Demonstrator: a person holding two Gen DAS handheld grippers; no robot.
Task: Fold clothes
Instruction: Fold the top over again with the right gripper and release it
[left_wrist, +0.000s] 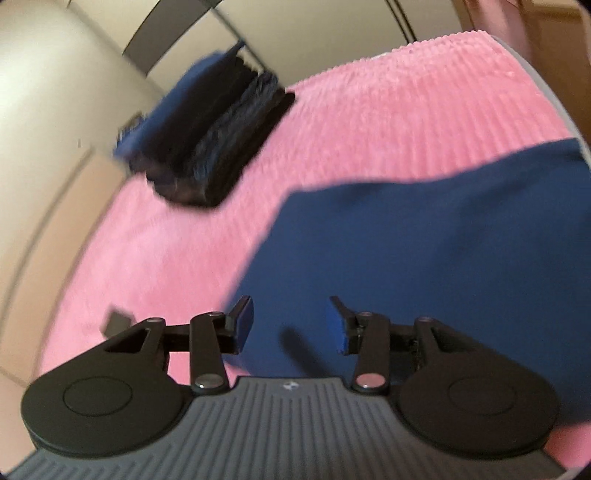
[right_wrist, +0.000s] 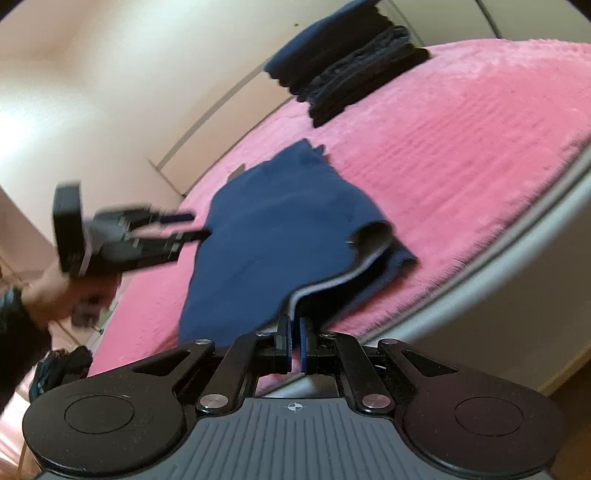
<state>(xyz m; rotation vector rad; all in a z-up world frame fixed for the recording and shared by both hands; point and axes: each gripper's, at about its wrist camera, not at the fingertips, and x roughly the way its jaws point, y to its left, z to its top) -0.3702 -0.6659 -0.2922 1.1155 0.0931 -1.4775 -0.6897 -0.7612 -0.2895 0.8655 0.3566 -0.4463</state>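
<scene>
Pink blanket (right_wrist: 461, 122) under navy garment (right_wrist: 280, 221), no legible writing

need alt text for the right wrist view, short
The right gripper is shut on the edge of a navy garment spread on a pink blanket. At left, the left gripper reaches toward the garment's far side; a stack of folded dark clothes sits behind.

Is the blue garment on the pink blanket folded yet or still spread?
Mostly spread: the garment lies flat, only its near edge lifted, pinched in the right tool.
</scene>
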